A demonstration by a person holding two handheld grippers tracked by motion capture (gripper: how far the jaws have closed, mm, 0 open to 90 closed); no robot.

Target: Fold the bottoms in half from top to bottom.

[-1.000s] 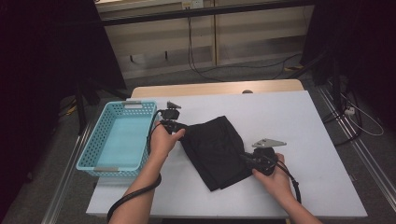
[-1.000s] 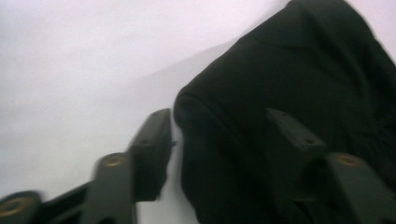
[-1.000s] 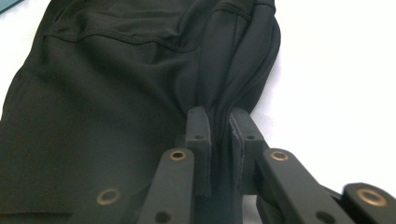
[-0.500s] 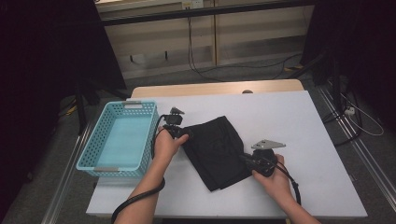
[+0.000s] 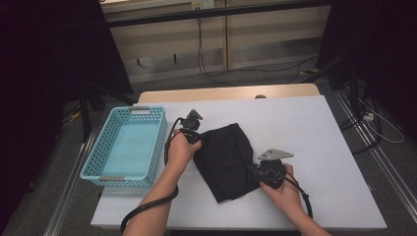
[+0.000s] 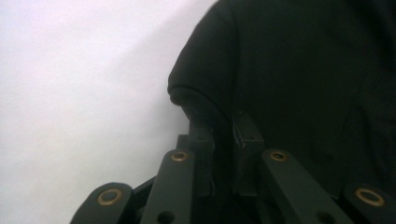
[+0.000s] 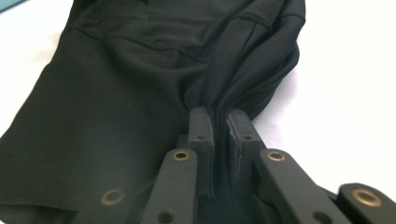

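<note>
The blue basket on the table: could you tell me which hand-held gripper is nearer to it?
Left. The left hand-held gripper sits just beside the blue basket, pinching the black garment at its near corner. The right hand-held gripper grips the garment's opposite edge, farther away.

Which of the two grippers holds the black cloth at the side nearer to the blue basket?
The left gripper: it pinches the black cloth on its basket side. The right gripper grips the opposite edge, away from the basket.
</note>
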